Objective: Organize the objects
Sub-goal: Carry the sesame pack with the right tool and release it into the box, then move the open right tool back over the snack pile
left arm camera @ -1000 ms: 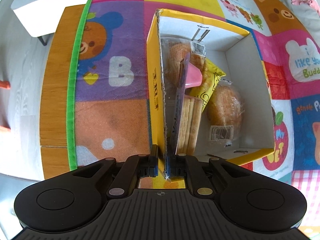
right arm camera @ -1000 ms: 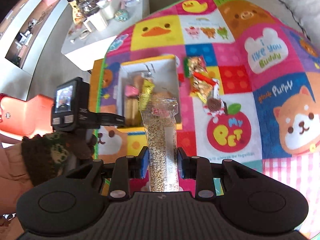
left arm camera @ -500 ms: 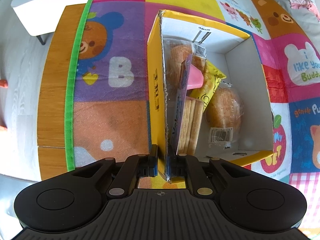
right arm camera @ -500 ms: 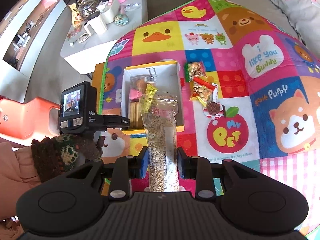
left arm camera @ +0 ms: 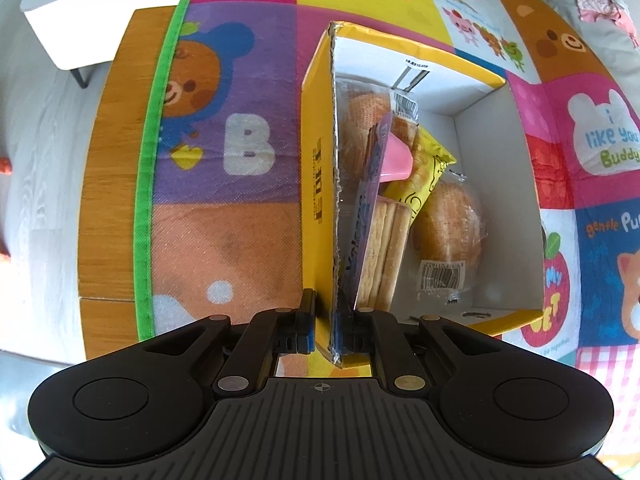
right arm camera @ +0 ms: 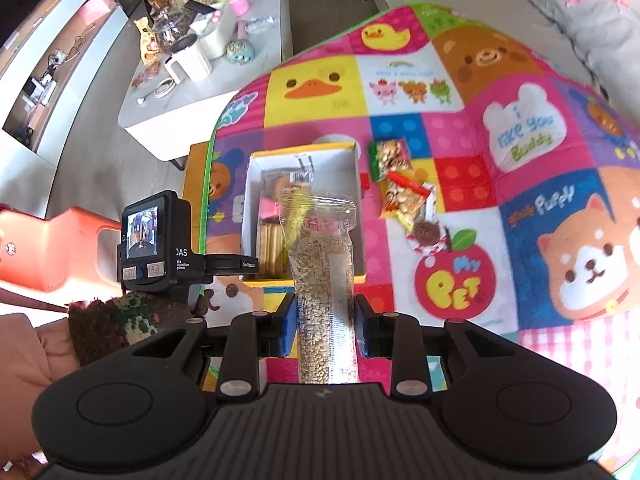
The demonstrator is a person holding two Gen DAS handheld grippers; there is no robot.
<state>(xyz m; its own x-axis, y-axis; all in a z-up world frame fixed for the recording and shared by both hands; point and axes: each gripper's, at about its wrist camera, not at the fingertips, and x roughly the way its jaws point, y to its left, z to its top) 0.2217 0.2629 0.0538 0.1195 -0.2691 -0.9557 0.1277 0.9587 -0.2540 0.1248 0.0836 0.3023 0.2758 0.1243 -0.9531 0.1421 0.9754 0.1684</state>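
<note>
I am seeing the yellow box filling up along its left wall: a wrapped bun, a cracker pack and a yellow packet are crowding that side, and a second bun is sitting in the middle. The strip of white floor by the right wall is staying open. Outside, loose snack packets are lying just beside the box's right wall, blocking that approach.

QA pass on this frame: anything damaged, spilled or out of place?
Nothing spilled. The yellow box has a ragged, torn top edge on the wall pinched by the left claw. Three snack packs lie loose on the mat beside the box.
</note>
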